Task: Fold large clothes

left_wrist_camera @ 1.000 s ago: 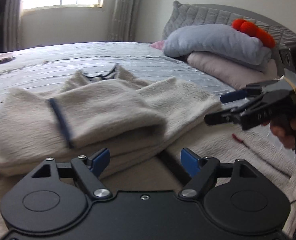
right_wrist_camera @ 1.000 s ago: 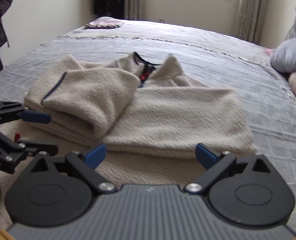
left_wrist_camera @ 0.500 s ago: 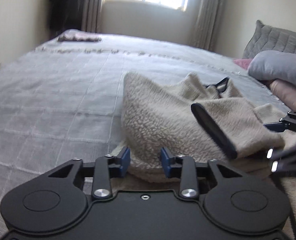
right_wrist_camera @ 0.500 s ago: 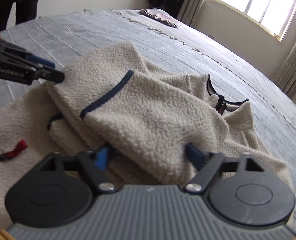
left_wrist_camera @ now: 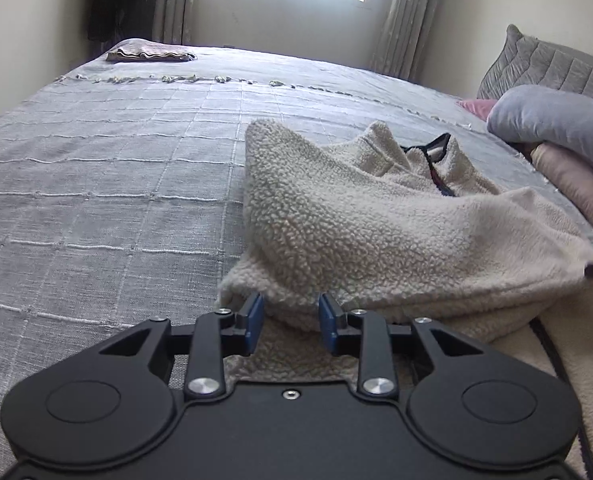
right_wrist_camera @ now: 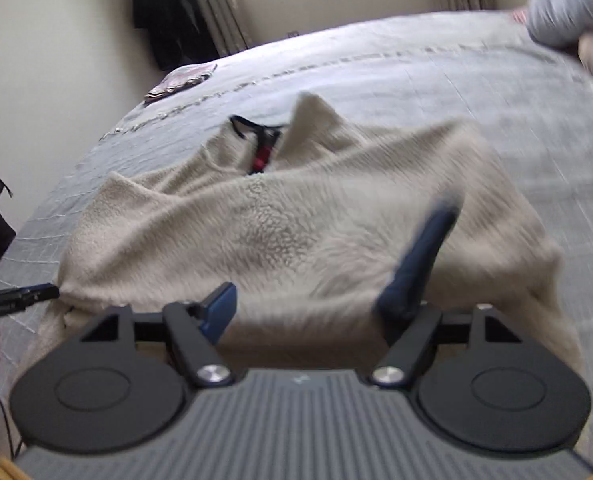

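Left wrist view: left gripper (left_wrist_camera: 289,322) fingers clamp the fleece (left_wrist_camera: 376,232); right gripper (right_wrist_camera: 308,312) fingers grip its fold.

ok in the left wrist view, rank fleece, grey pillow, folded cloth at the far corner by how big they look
1. fleece
2. grey pillow
3. folded cloth
The cloth lies farthest away, so its true size is unsure.

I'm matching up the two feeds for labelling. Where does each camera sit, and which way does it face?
Left wrist: on the left tool, looking across the grey quilted bedspread toward the window; its blue pads pinch the cream fleece pullover.
Right wrist: on the right tool, facing the fleece's collar and the dark coat on the wall; the left tool and hand show at the left edge.
Shared: fleece, bedspread, grey pillow.
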The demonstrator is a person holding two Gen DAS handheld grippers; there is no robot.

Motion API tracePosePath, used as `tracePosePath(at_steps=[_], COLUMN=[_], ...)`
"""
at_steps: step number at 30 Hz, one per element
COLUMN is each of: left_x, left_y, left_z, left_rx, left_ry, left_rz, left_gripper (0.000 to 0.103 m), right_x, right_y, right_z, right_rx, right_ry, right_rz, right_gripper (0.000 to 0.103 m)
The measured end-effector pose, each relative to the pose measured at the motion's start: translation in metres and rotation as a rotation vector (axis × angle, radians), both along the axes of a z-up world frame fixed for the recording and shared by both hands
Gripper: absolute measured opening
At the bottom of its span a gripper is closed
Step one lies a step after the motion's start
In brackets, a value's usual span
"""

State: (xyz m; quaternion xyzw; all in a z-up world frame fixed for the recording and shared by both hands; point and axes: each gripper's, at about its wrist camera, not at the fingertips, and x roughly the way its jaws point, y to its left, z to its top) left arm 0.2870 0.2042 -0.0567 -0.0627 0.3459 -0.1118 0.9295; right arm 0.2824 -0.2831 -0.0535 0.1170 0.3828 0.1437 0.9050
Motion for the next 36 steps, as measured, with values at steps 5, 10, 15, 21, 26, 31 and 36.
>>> tracePosePath(at_steps=[5,10,15,21,26,31,36], left_x=[0.002,0.026,0.064,0.084,0.072,0.064,0.04], left_y=[-0.004,-0.03,-0.053,-0.069,-0.066,-0.067,-0.069], left_z=[0.017,0.026,0.024,-0.028,-0.031,-0.025,0.003], left_rx=[-0.002,0.051,0.074,0.177,0.155,0.159,0.111], left_ry=[-0.07,-0.117,-0.137,-0.078,-0.142,-0.136,-0.161], left_rz=[0.008,0.01,0.029,0.072,0.119,0.087,0.009], left_gripper=[0.038,0.037,0.037,0.037,0.037,0.037,0.037], right_x=[-0.016,0.003,0.026,0.045,0.001,0.012,0.0], right_y=[-0.045,-0.049,-0.034,-0.016,0.015,0.01,-0.006], right_z=[-0.008,0.005,0.011,-0.018,0.011,-0.02,-0.012], right_rx=[0.097,0.195,0.109,-0.055,-0.222,-0.289,-0.187], right_ry=[-0.016,-0.064,-0.082,-0.002,-0.258,-0.131,-0.132], right_rz=[-0.038,-0.076,-0.114,-0.123,-0.08,-0.094,-0.154], right_gripper=[0.072,0.07,0.07,0.023,0.014,0.018,0.045])
